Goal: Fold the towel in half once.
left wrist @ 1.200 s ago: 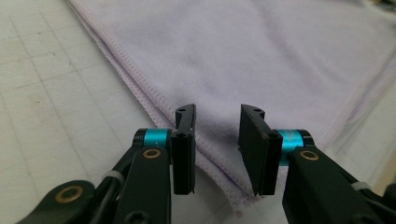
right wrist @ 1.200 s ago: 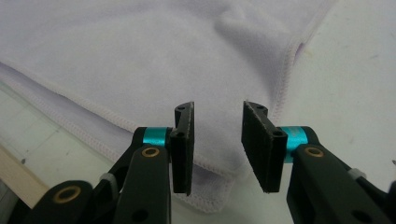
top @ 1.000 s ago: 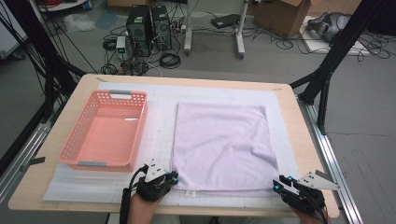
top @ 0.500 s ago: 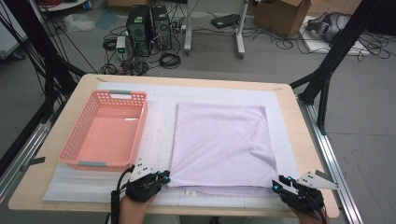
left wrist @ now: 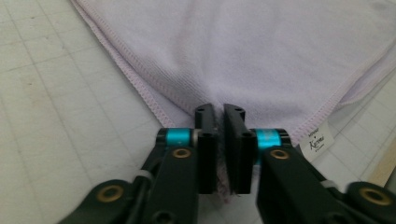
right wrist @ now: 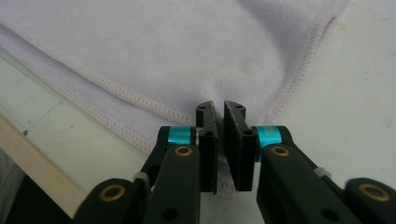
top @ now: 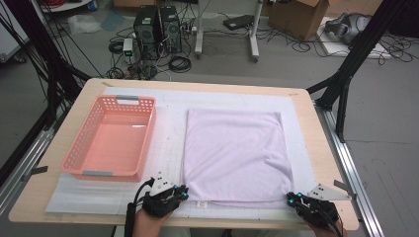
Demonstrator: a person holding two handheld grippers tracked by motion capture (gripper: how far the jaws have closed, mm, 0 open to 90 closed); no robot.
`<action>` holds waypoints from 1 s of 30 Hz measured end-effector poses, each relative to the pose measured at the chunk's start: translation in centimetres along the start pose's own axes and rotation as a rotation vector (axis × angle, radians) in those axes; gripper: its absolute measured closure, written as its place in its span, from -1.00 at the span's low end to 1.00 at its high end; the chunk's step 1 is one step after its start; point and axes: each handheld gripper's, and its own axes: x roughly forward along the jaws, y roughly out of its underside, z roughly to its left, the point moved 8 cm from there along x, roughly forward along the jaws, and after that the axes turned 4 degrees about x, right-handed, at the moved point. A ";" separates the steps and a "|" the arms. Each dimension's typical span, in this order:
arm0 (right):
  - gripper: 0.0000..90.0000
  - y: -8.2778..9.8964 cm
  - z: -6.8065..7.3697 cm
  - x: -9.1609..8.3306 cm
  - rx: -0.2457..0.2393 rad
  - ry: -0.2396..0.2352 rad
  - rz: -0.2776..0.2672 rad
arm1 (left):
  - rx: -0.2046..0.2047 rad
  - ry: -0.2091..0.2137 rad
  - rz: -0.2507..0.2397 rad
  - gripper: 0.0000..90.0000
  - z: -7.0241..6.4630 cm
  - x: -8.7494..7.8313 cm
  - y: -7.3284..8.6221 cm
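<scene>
Towel (top: 232,155), near corners hidden between pinching fingers (left wrist: 205,140), label (left wrist: 318,140) cropped

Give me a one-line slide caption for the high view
Two hand-held grippers, left and right, pinch the near corners of a lilac towel beside a pink basket.
</scene>
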 end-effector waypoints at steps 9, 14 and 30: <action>0.89 0.2 1.7 -2.2 0.007 -0.084 0.067 | -0.045 0.007 -0.006 0.91 0.8 -1.7 0.3; 0.52 0.5 1.3 -1.9 0.061 -0.091 0.055 | -0.093 0.000 -0.015 0.46 0.9 -1.8 0.2; 0.50 -1.1 -1.3 0.5 0.142 0.064 -0.028 | -0.131 0.007 -0.021 0.36 1.5 -0.7 0.0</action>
